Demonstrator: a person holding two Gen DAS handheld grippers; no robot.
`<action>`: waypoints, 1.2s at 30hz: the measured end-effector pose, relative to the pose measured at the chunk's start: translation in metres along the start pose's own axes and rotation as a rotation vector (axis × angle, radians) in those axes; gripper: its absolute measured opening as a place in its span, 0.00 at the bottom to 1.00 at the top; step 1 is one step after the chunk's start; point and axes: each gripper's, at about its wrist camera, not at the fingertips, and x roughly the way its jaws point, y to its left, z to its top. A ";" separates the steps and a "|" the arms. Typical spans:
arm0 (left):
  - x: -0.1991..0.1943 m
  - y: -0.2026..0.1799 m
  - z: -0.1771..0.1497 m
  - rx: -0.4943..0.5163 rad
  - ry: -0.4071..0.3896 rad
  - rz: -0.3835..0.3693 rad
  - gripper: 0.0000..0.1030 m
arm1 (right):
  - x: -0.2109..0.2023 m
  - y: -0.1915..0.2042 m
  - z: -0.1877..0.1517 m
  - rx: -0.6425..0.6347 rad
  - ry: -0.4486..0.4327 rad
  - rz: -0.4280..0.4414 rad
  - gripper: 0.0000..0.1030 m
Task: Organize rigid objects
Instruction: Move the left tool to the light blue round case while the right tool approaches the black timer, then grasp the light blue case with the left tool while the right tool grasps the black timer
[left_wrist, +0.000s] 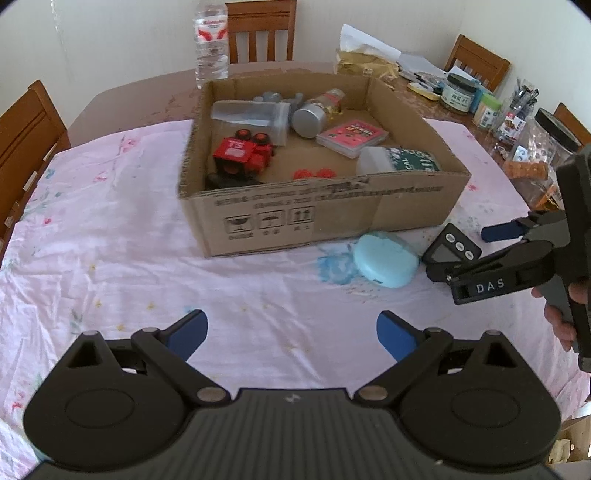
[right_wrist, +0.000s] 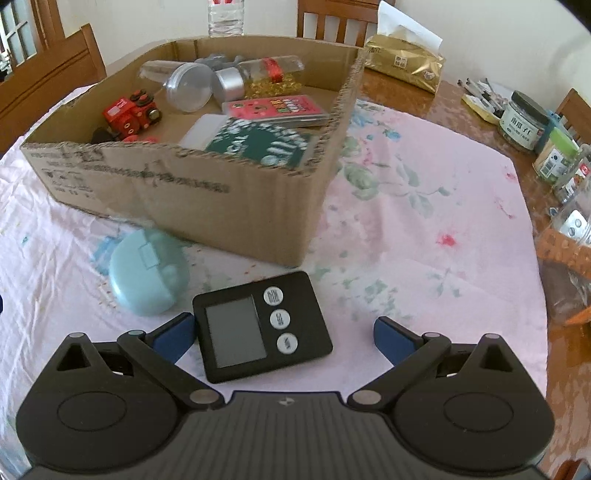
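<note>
- Left wrist view: set back, facing the cardboard box (left_wrist: 321, 206) across the worktop (left_wrist: 110, 258).
- Right wrist view: closer, low over the timer (right_wrist: 258, 325); both share the box.

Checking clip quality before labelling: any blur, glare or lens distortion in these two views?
Left wrist: strong fisheye bending, dark corners; cardboard box print slightly soft. Right wrist: same bending, black timer sharp, glare on the bare wooden table near the gold packet.

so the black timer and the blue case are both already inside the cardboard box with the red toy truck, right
Not quite. The red toy truck is in the cardboard box, but the black timer and blue case lie on the tablecloth outside it, the timer between the open right claw fingers, as the right wrist view shows.
</note>
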 end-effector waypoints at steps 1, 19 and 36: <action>0.003 -0.004 0.001 0.000 0.003 0.001 0.95 | 0.000 -0.003 0.000 0.000 -0.005 -0.002 1.00; 0.077 -0.060 0.045 -0.166 0.006 0.000 0.95 | 0.000 -0.021 -0.009 -0.098 -0.104 0.068 1.00; 0.073 -0.038 0.019 -0.143 0.045 0.141 0.96 | 0.001 -0.022 -0.008 -0.123 -0.107 0.086 1.00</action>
